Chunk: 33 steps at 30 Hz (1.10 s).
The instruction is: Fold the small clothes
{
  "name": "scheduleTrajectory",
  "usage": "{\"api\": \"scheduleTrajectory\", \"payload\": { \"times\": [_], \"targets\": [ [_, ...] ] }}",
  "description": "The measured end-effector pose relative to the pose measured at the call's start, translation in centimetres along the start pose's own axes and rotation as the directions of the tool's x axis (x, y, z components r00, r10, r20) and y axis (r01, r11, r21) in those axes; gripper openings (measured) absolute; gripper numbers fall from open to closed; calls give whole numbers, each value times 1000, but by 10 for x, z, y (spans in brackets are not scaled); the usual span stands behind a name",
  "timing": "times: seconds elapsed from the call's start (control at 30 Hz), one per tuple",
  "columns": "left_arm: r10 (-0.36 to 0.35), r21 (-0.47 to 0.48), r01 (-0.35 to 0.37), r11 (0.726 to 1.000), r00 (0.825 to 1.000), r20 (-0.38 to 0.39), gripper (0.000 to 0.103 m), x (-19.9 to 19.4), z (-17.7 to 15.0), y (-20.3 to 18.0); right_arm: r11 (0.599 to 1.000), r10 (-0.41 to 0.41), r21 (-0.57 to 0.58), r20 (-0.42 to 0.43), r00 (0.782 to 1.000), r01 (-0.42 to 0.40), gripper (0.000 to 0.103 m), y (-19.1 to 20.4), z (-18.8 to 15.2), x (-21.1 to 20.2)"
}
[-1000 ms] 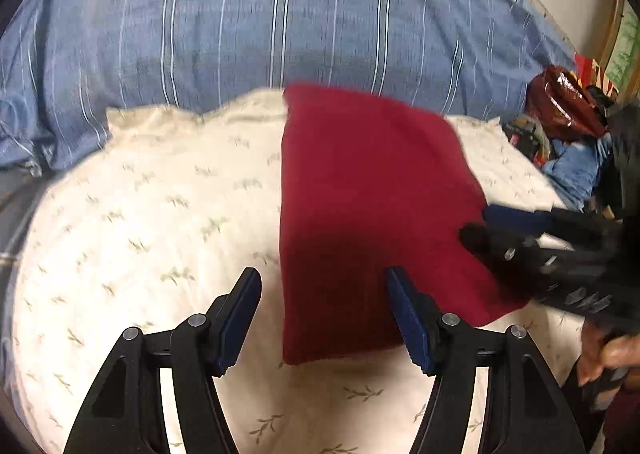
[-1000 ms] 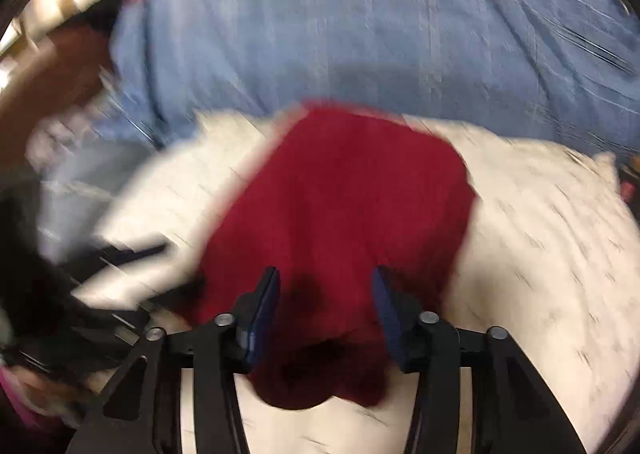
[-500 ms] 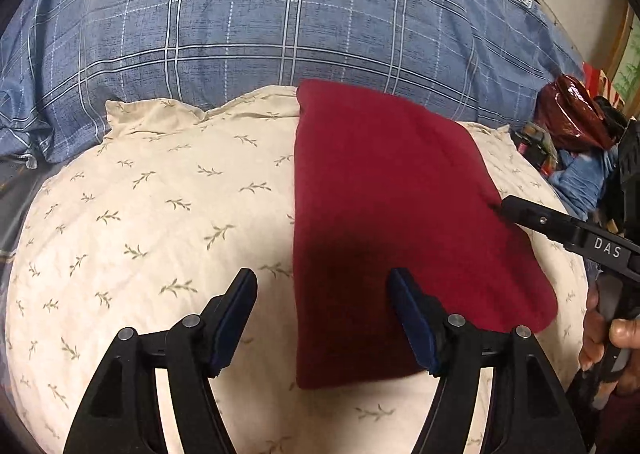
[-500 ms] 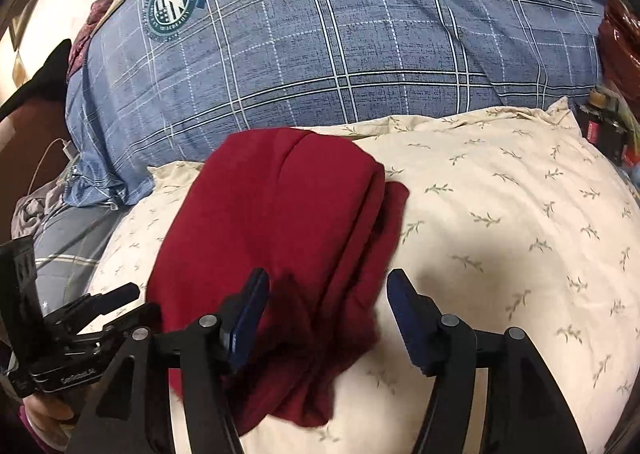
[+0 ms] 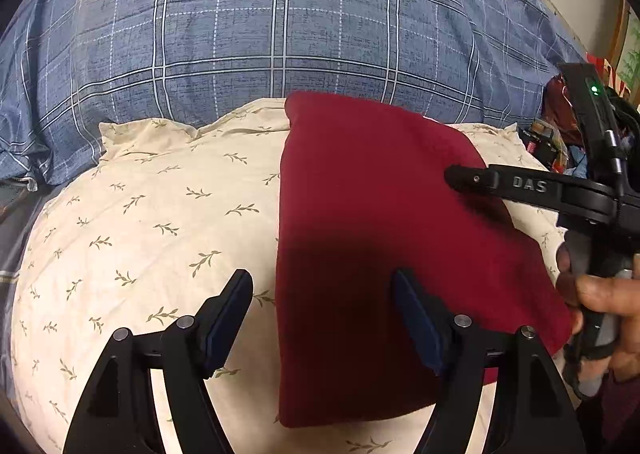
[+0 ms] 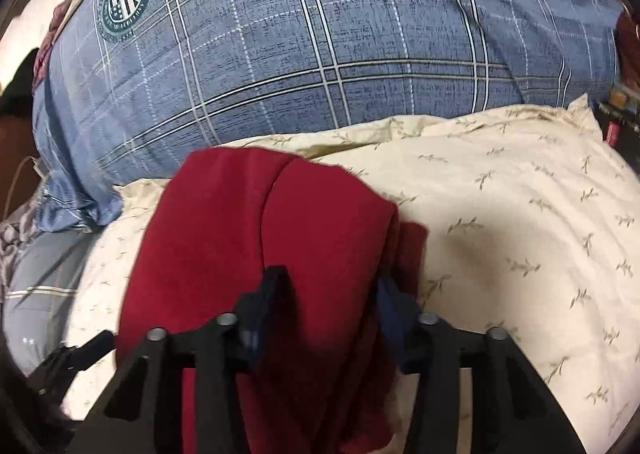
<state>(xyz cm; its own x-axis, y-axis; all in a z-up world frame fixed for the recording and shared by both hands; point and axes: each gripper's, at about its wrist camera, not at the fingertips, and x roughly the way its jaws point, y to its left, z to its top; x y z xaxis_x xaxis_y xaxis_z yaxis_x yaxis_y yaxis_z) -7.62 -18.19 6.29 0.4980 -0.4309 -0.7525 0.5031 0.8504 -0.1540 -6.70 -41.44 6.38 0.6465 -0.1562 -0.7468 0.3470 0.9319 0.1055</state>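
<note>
The left gripper (image 5: 322,316) stood open—its jaws just widened—astride the maroon cloth's (image 5: 384,238) near-left edge. The right gripper (image 6: 330,304) was closing on the opposite folded edge, apparently pinching it. The cloth ran lengthwise toward the blue plaid pillow (image 5: 280,34).

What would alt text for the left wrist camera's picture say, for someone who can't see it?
A folded dark red cloth lies on a cream leaf-print pillow. The open left gripper hovers over its near left edge, while the right gripper reaches in from the right. A blue plaid pillow lies behind.
</note>
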Motion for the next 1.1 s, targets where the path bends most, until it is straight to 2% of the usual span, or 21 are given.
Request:
{"api": "scheduleTrajectory", "payload": {
  "times": [0.03, 0.1, 0.23, 0.27, 0.43, 0.7, 0.77, 0.87, 0.97, 1.03, 1.1],
  "targets": [
    [2, 2, -2, 1000, 1000, 1, 74, 1, 0, -1, 1000, -20, -12, 12, 1000, 20, 26, 0, 1, -1],
    [6, 3, -6, 1000, 1000, 2, 77, 2, 0, -2, 998, -44, -32, 22, 999, 44, 20, 0, 3, 1],
    [6, -2, -6, 1000, 1000, -5, 79, 7, 0, -4, 989, -124, -81, 48, 991, 127, 18, 0, 3, 10],
    [8, 0, -8, 1000, 1000, -6, 79, 7, -1, -5, 989, -123, -73, 48, 991, 126, 18, 0, 3, 10],
    [32, 22, -32, 999, 999, -7, 79, 6, -2, -8, 998, -62, -17, 33, 998, 63, 26, -7, 2, -15],
    [43, 18, -43, 999, 999, -5, 79, 4, -4, -12, 992, 51, -120, 31, 998, -47, 29, 25, -26, -59],
    [44, 20, -44, 999, 999, -8, 79, 4, -5, -12, 988, 54, -147, 2, 999, -54, 30, 31, -39, -57],
    [48, 25, -47, 999, 999, -12, 79, 3, -5, -12, 987, 20, -161, 13, 1000, -17, 31, 30, -51, -56],
    [49, 30, -49, 998, 999, -13, 79, 3, -6, -13, 993, 35, -113, 2, 999, -35, 32, 19, -52, -55],
    [52, 32, -52, 998, 999, -12, 79, 3, -7, -14, 993, 29, -110, -16, 999, -31, 39, 17, -55, -51],
    [51, 32, -51, 998, 999, -15, 79, 4, -7, -14, 993, 25, -114, -36, 999, -29, 40, 15, -60, -43]
  ]
}}
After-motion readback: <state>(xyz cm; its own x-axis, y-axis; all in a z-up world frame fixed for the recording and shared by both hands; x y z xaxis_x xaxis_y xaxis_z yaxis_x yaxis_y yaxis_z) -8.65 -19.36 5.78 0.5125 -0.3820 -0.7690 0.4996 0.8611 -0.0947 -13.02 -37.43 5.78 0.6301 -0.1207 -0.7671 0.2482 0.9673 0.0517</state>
